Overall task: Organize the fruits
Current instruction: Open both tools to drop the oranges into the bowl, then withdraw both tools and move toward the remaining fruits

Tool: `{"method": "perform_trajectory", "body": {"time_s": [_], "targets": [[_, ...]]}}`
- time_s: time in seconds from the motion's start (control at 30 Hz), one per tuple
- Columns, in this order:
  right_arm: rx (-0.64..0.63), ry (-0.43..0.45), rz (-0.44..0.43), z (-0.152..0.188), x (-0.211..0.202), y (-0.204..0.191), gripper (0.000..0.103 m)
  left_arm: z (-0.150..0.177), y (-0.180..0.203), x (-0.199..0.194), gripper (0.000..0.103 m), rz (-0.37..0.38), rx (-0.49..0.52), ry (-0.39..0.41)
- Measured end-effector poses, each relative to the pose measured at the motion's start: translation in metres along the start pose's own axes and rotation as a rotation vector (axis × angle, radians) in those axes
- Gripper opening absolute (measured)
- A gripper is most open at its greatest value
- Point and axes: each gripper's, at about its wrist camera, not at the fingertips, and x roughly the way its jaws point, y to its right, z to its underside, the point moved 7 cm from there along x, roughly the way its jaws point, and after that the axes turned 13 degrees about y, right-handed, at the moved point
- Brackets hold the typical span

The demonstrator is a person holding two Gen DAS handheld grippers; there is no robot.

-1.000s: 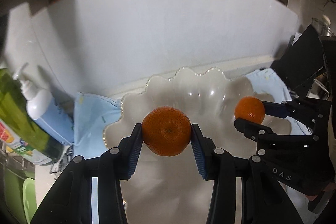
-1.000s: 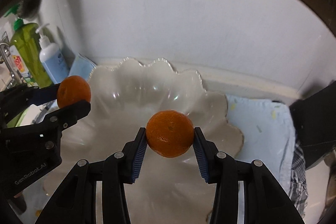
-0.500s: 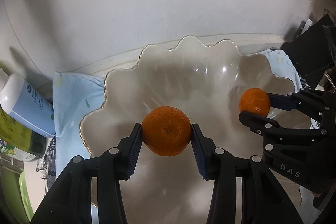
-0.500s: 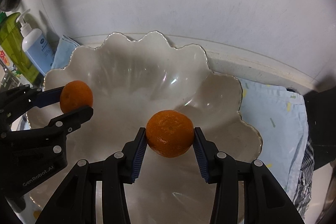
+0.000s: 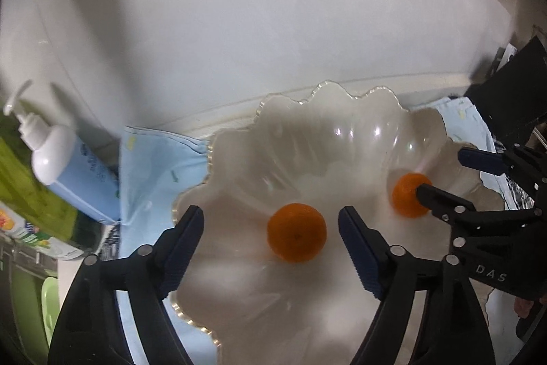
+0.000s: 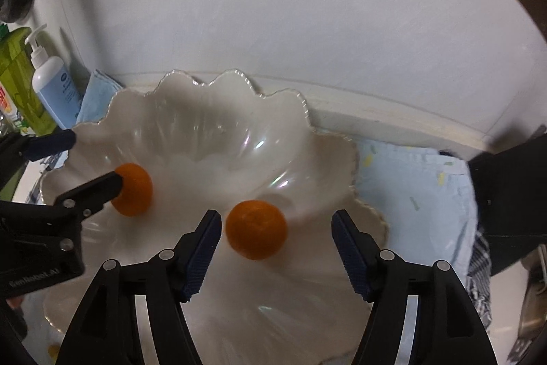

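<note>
A white scalloped bowl (image 5: 307,142) (image 6: 205,125) lies under both grippers. In the left wrist view, an orange (image 5: 296,232) rests in the bowl between the jaws of my left gripper (image 5: 271,224). The jaws are opening and the pads stand clear of it. In the right wrist view, a second orange (image 6: 256,230), slightly blurred, lies in the bowl between the opening jaws of my right gripper (image 6: 275,224), nearer the left pad and untouched. Each gripper also shows in the other's view, the right gripper (image 5: 444,173) beside its orange (image 5: 408,195) and the left gripper (image 6: 89,159) beside its orange (image 6: 135,190).
A light blue cloth (image 5: 154,159) (image 6: 410,187) lies under the bowl. A white and blue pump bottle (image 5: 68,173) (image 6: 51,84) and a green bottle (image 5: 30,194) stand to the left. A black object (image 5: 512,91) (image 6: 512,187) sits at the right. A white wall rises close behind.
Both grippers have opened and let go of their oranges, which have dropped into the bowl. The hands have stayed over the bowl.
</note>
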Motion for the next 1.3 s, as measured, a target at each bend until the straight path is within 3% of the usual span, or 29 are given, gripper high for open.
{"method": "perform_trajectory", "body": {"time_s": [0.1,0.4,0.77,1.03,1.3], "targets": [[0.022,0.024,0.004,-0.002,-0.012,0.003,0.075,-0.005,-0.004,-0.014,0.088,-0.034,0.015,0.04],[0.03,0.136,0.032,-0.016,-0.07,-0.009,0.075,-0.011,-0.004,-0.075,0.097,-0.086,0.055,0.177],[0.028,0.294,0.015,-0.014,-0.152,-0.026,0.075,-0.005,-0.002,-0.166,0.1,-0.068,0.049,0.316],[-0.025,0.393,0.03,-0.009,-0.209,-0.043,0.075,0.013,-0.003,-0.215,0.1,-0.063,0.043,0.36],[-0.04,0.429,0.035,0.011,-0.245,-0.063,0.075,0.041,-0.009,-0.251,0.1,-0.055,0.023,0.355]]}}
